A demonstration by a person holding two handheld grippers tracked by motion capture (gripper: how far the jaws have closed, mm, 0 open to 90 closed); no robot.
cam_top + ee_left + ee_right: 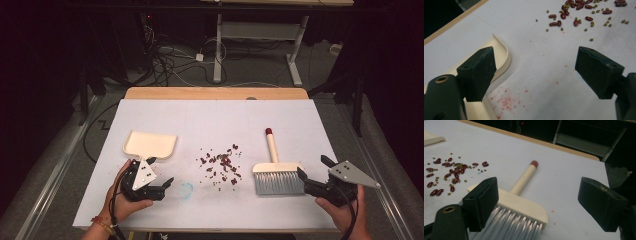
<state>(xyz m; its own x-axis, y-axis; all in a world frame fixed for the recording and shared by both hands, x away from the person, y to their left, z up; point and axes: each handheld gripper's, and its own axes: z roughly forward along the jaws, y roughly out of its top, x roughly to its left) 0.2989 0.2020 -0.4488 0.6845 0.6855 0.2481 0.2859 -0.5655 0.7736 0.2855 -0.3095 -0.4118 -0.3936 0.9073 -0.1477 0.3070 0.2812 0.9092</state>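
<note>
Low, both tools [161,172] [312,172] (jaws spread)

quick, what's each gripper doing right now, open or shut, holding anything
Left gripper: open, holding nothing, beside the dustpan.
Right gripper: open, holding nothing, jaws either side of the brush.

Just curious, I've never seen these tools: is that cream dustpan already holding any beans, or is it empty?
Empty. From above, the dustpan shows a bare cream inside, and the beans all lie scattered on the table to its right.
</note>
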